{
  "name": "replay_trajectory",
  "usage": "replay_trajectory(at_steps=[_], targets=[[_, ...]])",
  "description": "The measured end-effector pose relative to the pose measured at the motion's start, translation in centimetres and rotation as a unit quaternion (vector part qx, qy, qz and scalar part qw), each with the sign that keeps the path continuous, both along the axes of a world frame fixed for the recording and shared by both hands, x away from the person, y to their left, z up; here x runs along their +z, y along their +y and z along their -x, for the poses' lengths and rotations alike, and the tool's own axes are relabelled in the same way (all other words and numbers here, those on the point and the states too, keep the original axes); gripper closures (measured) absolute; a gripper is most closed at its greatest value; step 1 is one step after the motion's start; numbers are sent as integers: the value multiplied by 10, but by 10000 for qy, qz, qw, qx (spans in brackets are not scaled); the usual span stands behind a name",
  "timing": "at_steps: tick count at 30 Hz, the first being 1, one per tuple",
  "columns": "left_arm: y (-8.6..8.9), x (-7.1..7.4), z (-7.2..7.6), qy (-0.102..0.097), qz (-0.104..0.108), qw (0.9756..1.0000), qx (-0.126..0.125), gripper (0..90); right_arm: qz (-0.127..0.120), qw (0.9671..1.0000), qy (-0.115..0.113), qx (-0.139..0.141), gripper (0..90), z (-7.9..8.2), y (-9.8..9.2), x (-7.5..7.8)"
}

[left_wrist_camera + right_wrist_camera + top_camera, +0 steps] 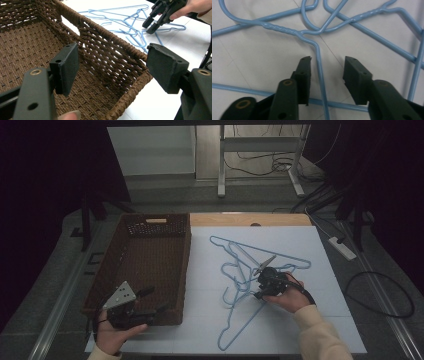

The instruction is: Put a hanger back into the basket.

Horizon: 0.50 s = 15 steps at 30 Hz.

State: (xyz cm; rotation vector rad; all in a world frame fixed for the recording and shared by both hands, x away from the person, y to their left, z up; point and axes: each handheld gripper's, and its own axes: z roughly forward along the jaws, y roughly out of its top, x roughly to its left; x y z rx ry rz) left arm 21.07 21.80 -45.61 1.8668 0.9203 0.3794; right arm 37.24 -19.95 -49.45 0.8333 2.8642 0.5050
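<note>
Blue wire hangers (250, 280) lie in a tangled pile on your white table (330, 285), just right of the brown woven basket (145, 265). In the high view, your right gripper (264, 279) is down on the pile, and your left gripper (150, 302) hangs over the near end of the basket.

In the left gripper view, your left gripper (112, 67) has its jaws wide apart with nothing between them, above the basket (100, 55). The hangers (130, 27) lie farther off.

In the right gripper view, your right gripper (327, 77) has its jaws partly apart. One blue wire (320, 65) runs between them, but the pads do not touch it.
</note>
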Motion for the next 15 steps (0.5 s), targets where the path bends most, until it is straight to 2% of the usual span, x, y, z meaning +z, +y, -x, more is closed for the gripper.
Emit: replay_trajectory(at_steps=[5, 10, 12, 15], targets=[[0, 0, 0, 0, -2, 10000, 2, 276, 267, 9994, 131, 163, 685, -4, 8, 0], [0, 0, 0, -17, -8, 10000, -5, 276, 441, 9981, 272, 339, 856, -7, 15, 1], [0, 1, 0, -25, -7, 10000, 1, 276, 496, 9976, 272, 388, 863, -7, 16, 1], [1, 1, 0, -25, -5, 10000, 2, 276, 599, 9970, 116, 486, 872, -3, 18, 2]])
